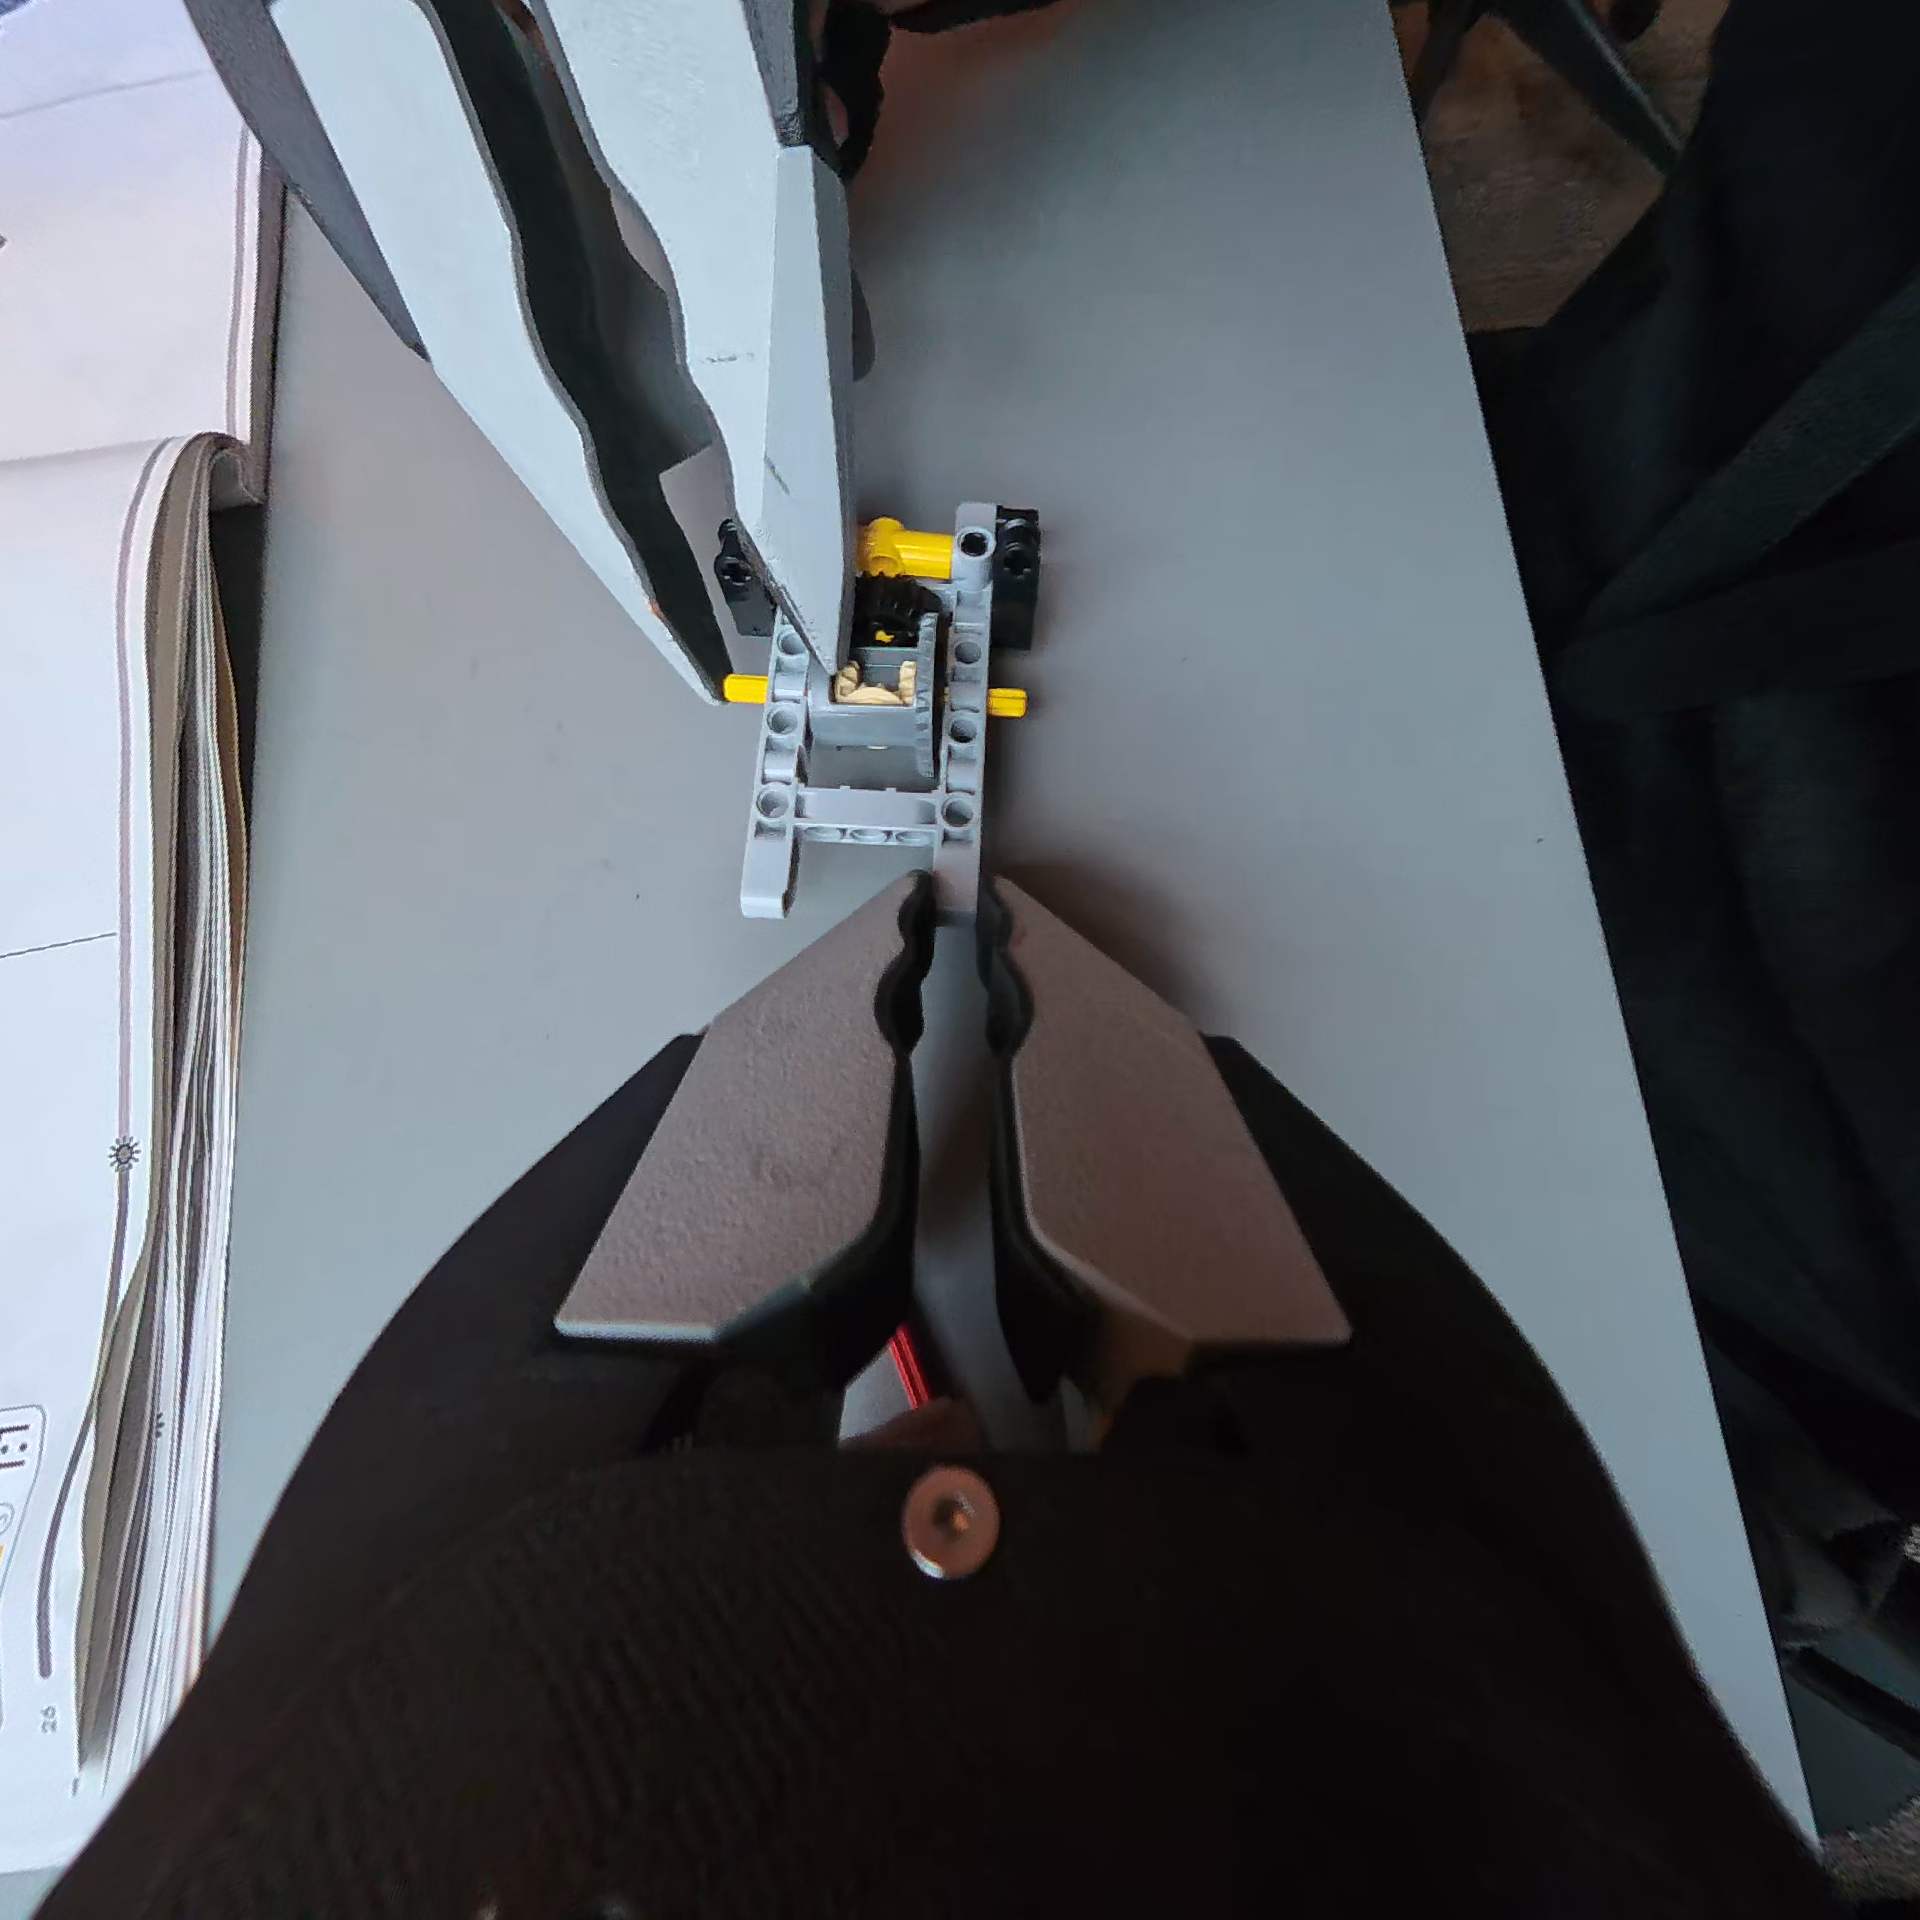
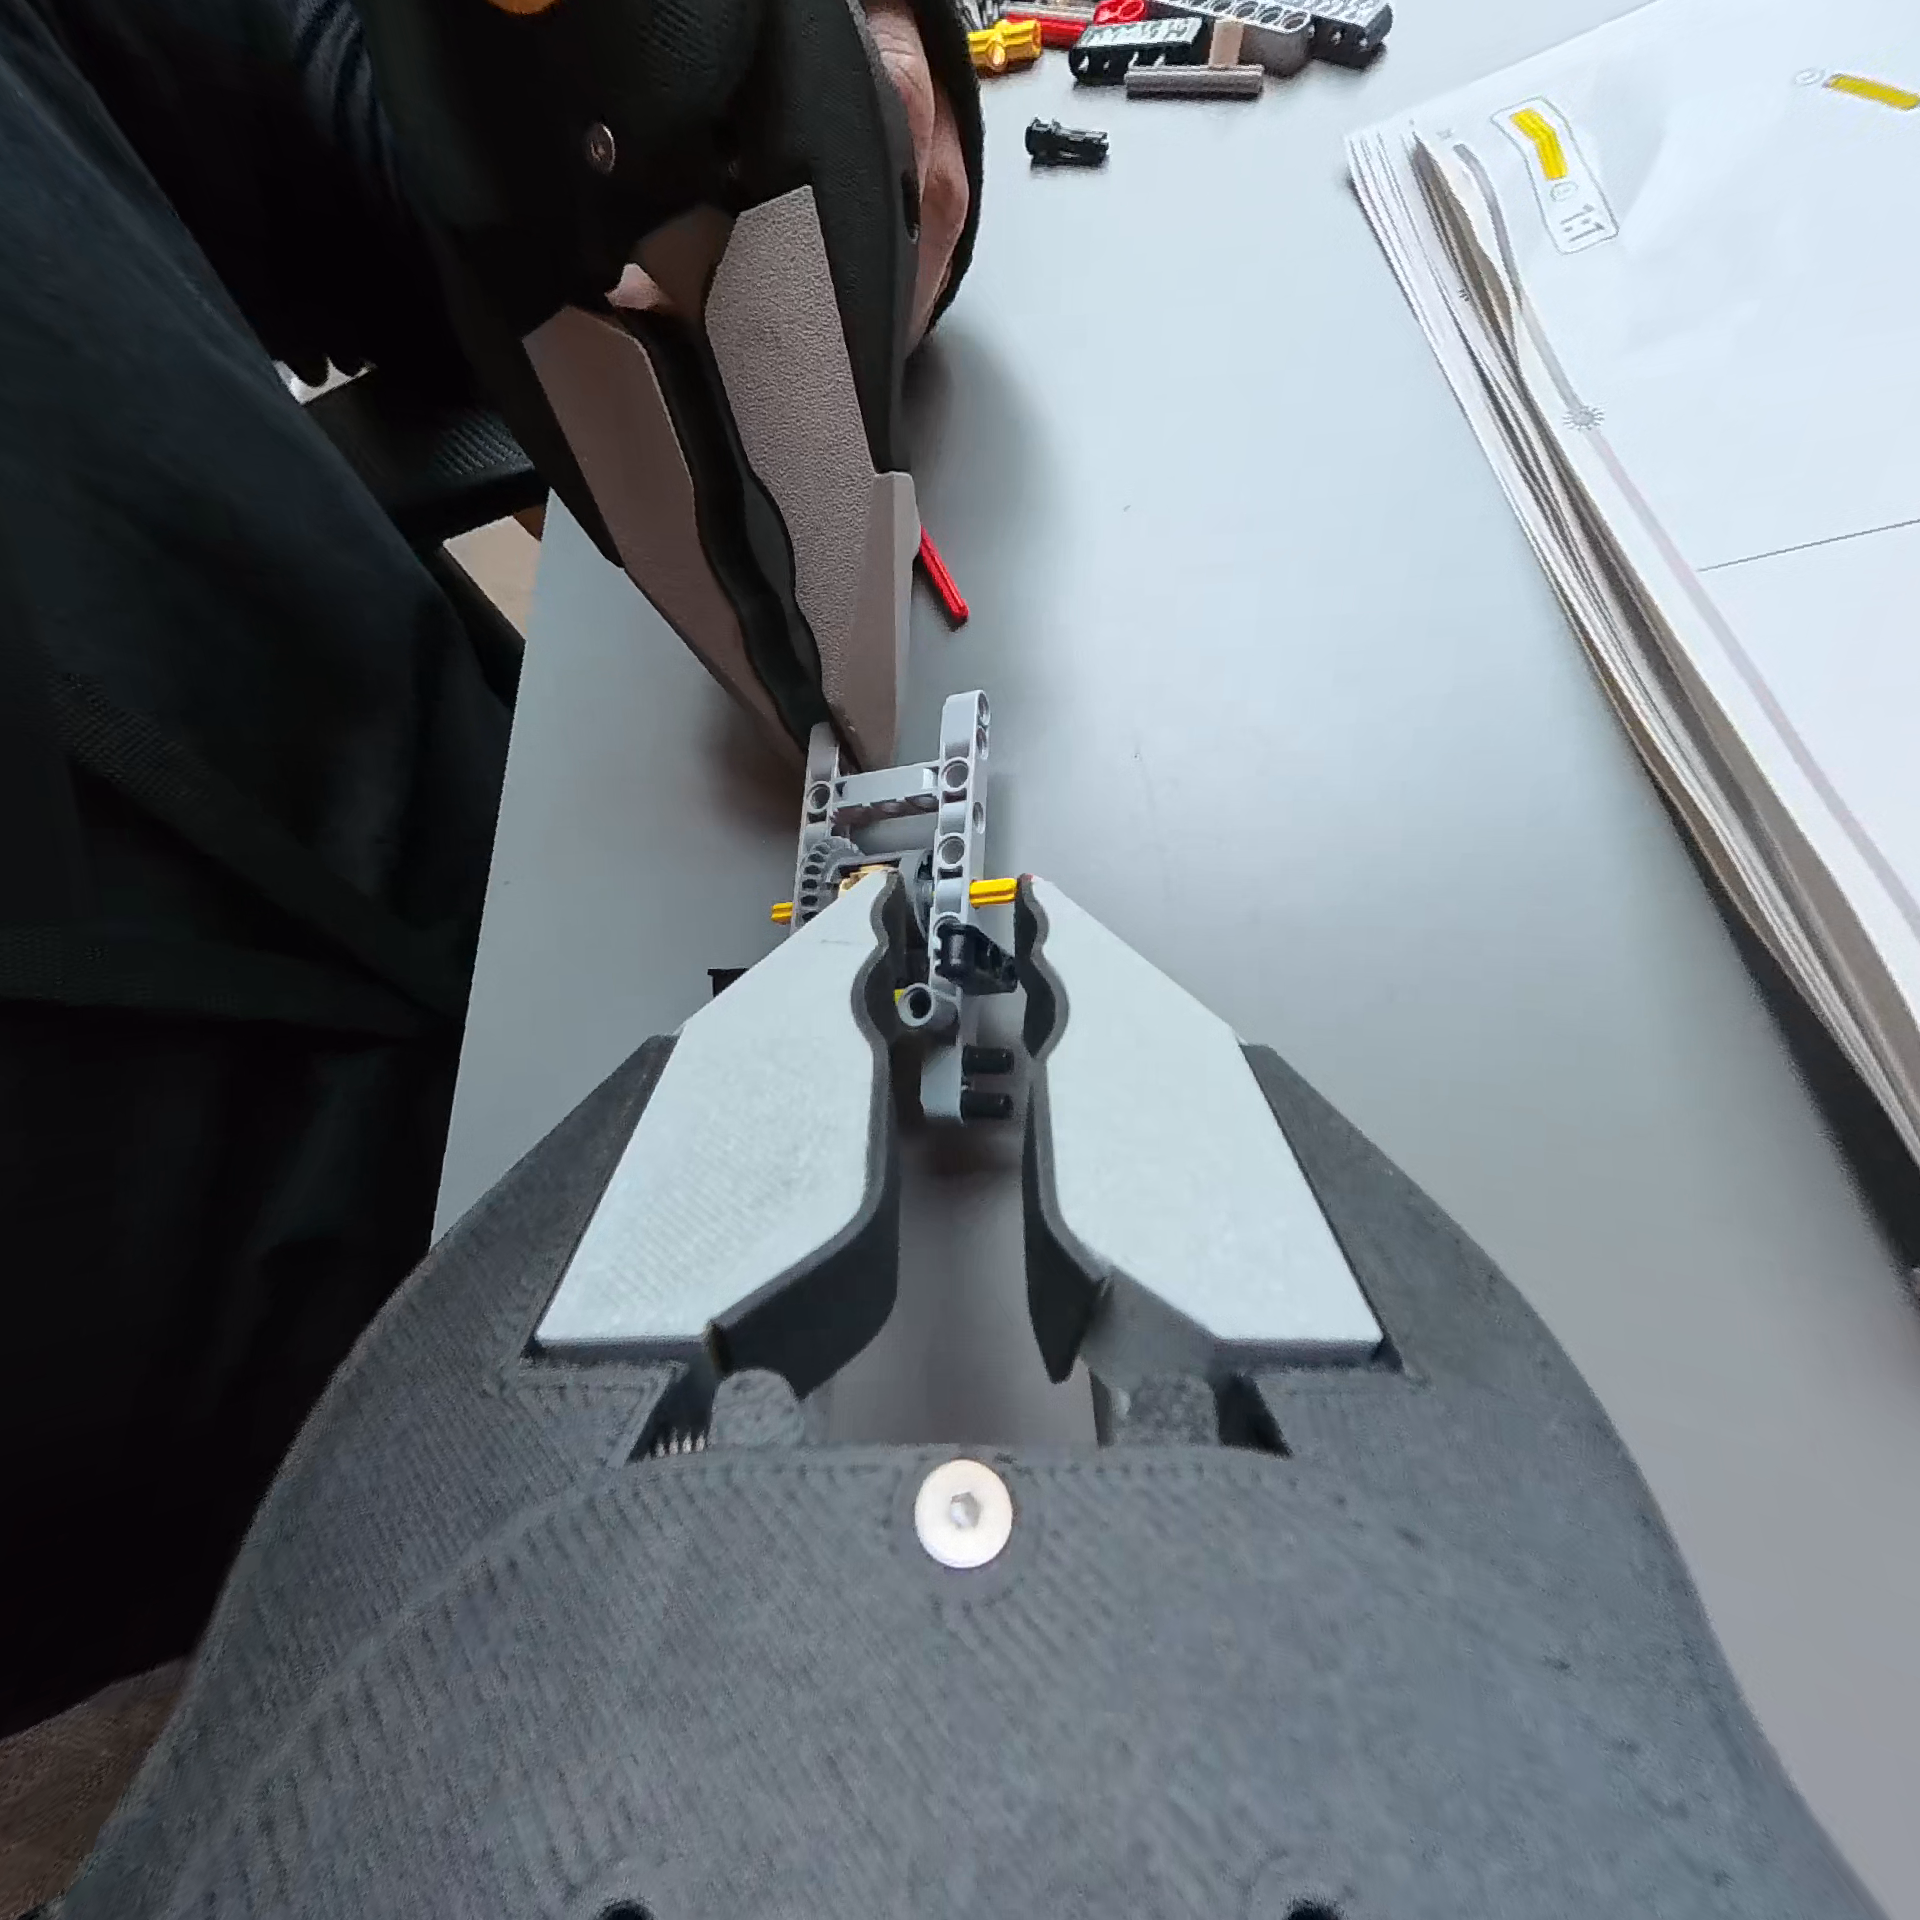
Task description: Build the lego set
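A small grey Lego frame [image 1: 871,727] with a black gear, yellow axles and black connectors lies on the grey table [image 1: 1247,520]. My left gripper [image 1: 956,899] is shut on the near end of the frame's right beam. My right gripper [image 1: 774,649] reaches in from the far side and is open. Its fingers straddle the frame's left beam and a black connector [image 1: 740,577]. In the right wrist view, my right gripper [image 2: 956,888] stands open around that beam and connector [image 2: 971,956] of the frame [image 2: 899,821]. The left gripper [image 2: 847,743] holds the far end.
An open instruction booklet [image 1: 104,831] lies beside the frame; it also shows in the right wrist view [image 2: 1662,416]. Loose Lego parts [image 2: 1174,47], a black pin [image 2: 1065,140] and a red axle [image 2: 943,577] lie beyond. The table edge [image 2: 499,831] and a person's dark clothing are close by. Tip to tip, the grippers are about 5 centimeters apart.
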